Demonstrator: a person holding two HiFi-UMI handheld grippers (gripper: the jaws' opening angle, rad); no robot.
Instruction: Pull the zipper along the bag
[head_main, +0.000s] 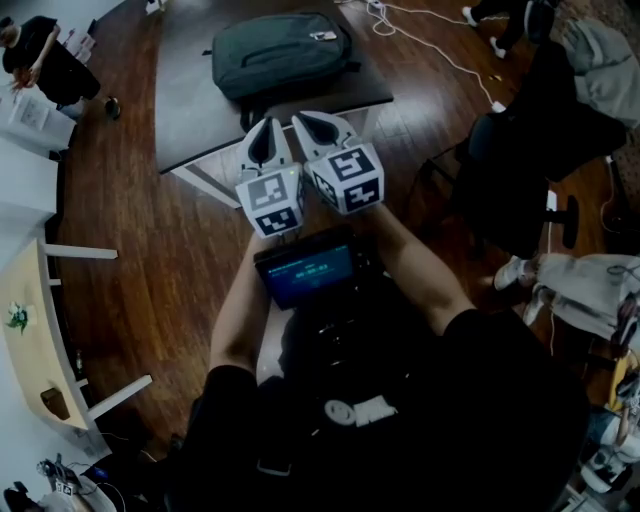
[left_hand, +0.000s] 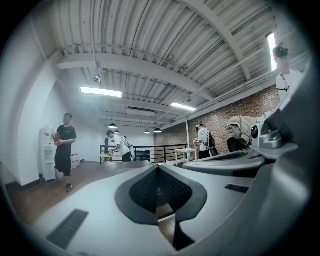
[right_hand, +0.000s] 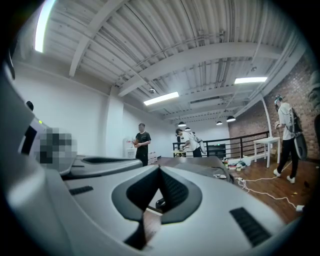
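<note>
Left tool (head_main: 266, 125) clenched, empty | right tool (head_main: 305, 122) clenched, empty | head view: bag (head_main: 282, 55) on table (head_main: 185, 100) | gripper views alone: ceiling (left_hand: 150, 50)

Dark green (perhaps grey) bag (head_main: 283, 55)

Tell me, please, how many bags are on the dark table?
1: a dark grey fabric backpack lying flat on the dark rectangular table; its far end is cut off, so more may hide.
</note>
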